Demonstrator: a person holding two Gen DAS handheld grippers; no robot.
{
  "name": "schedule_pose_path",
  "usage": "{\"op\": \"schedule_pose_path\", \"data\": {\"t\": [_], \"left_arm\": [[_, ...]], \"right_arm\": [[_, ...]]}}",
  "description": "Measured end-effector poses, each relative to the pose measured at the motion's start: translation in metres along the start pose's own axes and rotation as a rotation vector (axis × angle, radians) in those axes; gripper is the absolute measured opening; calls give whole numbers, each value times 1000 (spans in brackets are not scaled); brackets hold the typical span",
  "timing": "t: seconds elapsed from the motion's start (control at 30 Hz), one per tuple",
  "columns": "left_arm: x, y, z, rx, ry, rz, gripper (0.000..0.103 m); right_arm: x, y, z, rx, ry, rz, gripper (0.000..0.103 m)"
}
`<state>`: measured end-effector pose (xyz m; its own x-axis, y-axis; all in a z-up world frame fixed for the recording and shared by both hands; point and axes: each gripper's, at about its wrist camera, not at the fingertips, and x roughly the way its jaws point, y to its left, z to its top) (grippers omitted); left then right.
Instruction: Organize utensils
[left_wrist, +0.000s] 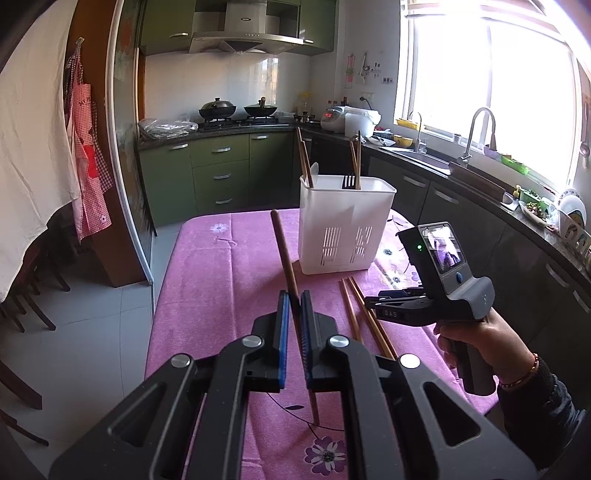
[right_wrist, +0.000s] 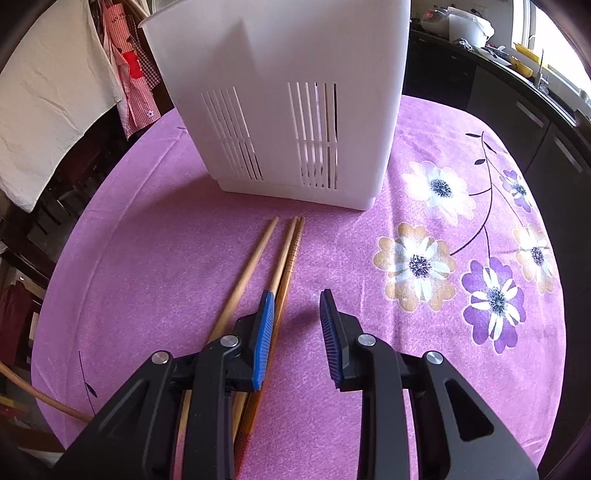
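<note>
My left gripper (left_wrist: 293, 317), bottom centre of the left view, is clamped tight on a dark brown chopstick (left_wrist: 282, 243). The stick runs steeply through the pads, top end toward the holder and lower end down near the pink cloth (left_wrist: 221, 280). The grip is mid-shaft on a thin round stick, so I think it could pivot or slip in the pads when I tilt it for the drop, and the tip could then catch the rim.

My right gripper (right_wrist: 297, 339), bottom centre of the right view, has its jaws partly apart with nothing between them. Three chopsticks (right_wrist: 286, 258) lie on the cloth, mostly under and left of my left pad (right_wrist: 264, 332), not in the gap. If I close here I probably pinch cloth or nudge the sticks. They are bunched close, so I may grab two or roll one away.

Further up, the white utensil holder (right_wrist: 280, 110) stands upright at top centre, just beyond the chopstick tips. In the left view it already holds chopsticks and a dark fork (left_wrist: 349, 181). It looks light, and a bump from either gripper could shove or tip it.
</note>
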<state>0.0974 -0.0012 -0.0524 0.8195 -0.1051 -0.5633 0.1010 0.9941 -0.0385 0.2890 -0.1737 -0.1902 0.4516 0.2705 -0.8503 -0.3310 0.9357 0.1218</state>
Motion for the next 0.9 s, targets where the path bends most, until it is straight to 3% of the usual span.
{"op": "schedule_pose_path", "data": {"t": [0.27,0.47,0.53,0.77,0.9], "left_arm": [[1,0,-1,4,10,-5,6],[9,-1,-3,4,34,-14,6],[9,-1,-2,6,32,-13,6],[13,4,-1,1,44,-10,6],[22,16,2,-34,74,-2,6]], "right_arm": [[4,6,3,-22,10,-20,26],[12,8,12,-29,21,-33,19],[15,8,16,-29,17,-42,11],[15,2,18,8,3,-14,7],[-5,-7,15,37,-46,24,7]]}}
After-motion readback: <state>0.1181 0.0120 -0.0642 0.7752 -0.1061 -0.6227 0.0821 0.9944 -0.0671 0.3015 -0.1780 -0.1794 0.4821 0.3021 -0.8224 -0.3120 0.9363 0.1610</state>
